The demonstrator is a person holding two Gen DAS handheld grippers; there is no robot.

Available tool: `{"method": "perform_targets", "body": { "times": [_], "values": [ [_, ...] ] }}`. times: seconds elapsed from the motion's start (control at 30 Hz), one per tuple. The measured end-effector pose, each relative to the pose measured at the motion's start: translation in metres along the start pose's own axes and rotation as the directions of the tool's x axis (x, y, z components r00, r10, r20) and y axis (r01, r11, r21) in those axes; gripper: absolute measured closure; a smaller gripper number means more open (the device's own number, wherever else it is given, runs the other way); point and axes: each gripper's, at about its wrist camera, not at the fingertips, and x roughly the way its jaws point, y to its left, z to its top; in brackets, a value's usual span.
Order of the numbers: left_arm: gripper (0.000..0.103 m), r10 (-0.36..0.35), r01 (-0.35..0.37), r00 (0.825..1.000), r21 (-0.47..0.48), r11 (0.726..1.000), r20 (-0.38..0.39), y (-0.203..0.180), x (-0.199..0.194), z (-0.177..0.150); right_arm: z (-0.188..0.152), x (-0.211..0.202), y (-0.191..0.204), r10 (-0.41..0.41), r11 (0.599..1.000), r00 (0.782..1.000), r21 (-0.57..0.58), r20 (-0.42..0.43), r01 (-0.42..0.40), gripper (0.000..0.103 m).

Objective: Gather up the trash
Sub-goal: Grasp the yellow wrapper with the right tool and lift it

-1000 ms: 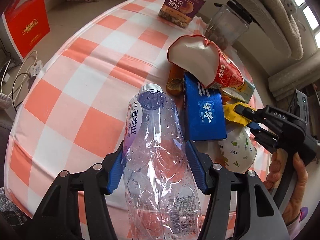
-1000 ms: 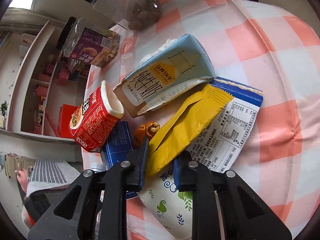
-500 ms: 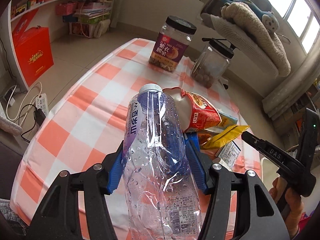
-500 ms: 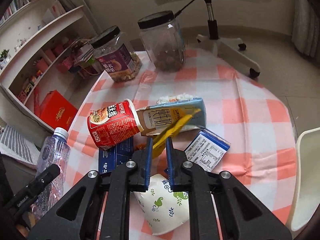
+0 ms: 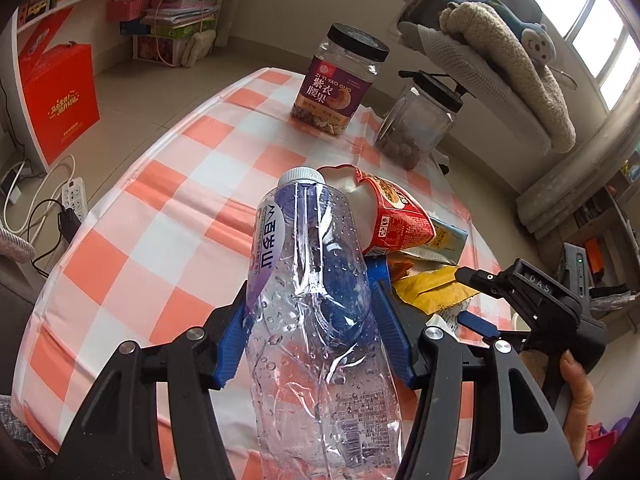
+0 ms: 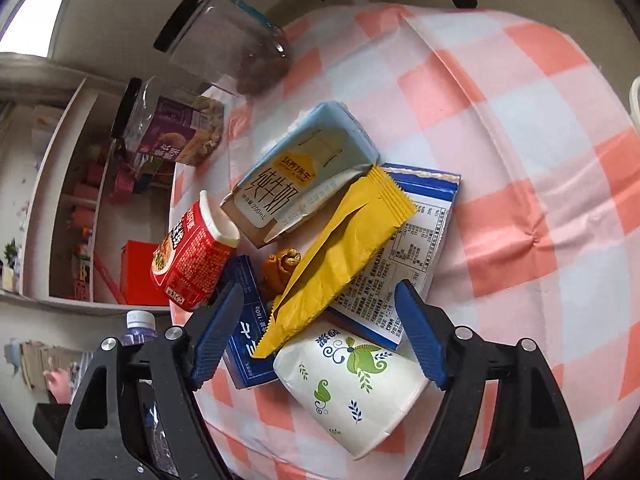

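First, in the left wrist view, the left gripper (image 5: 310,322) pinches a clear bottle (image 5: 312,312) between its blue pads, with the white cap pointing far, away from the camera. The bottle is above the checked table (image 5: 152,208). Behind the bottle, a red cup (image 5: 394,214) lies on its side in the trash pile, and a yellow wrapper (image 5: 434,286) lies near the right gripper (image 5: 470,300), which comes in from the right with its fingers spread. Far on the table stand a purple-label jar (image 5: 340,84) and a clear jar (image 5: 424,120), close to each other.

Next, in the right wrist view, the right gripper (image 6: 320,332) has its fingers spread wide and holds nothing. Between them lie the near end of the yellow wrapper (image 6: 340,256) and a paper cup (image 6: 352,380) on its side. The wrapper lies across a white-blue packet (image 6: 412,248) and touches a milk carton (image 6: 300,176). Left of the wrapper are a blue box (image 6: 244,320) and the red cup (image 6: 192,256). The bottle cap (image 6: 140,322) shows at the near left.
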Motion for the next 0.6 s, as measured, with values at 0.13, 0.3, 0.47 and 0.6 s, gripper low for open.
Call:
{"method": "perform_targets", "body": {
  "times": [0.13,0.3,0.47,0.6],
  "values": [
    [0.045,0.004,-0.004,1.0,-0.004,1.0,-0.016,0.007,0.003,-0.002,0.005,0.01,0.0,0.047,0.999,0.998,0.024,0.028,-0.048,0.026],
    [0.045,0.01,-0.01,0.999,-0.018,1.0,-0.034,0.016,0.009,-0.002,0.01,0.025,0.012,-0.025,0.999,0.998,-0.044,0.057,0.028,0.026],
    [0.045,0.0,-0.002,0.999,-0.033,0.999,-0.046,0.017,0.014,0.0,0.009,0.031,0.021,-0.068,0.987,0.995,-0.142,0.07,0.077,0.065],
    [0.045,0.002,-0.003,0.999,-0.014,1.0,-0.038,0.012,0.013,0.0,0.01,0.033,0.02,-0.028,0.99,0.999,-0.137,0.031,0.032,0.092]
  ]
}}
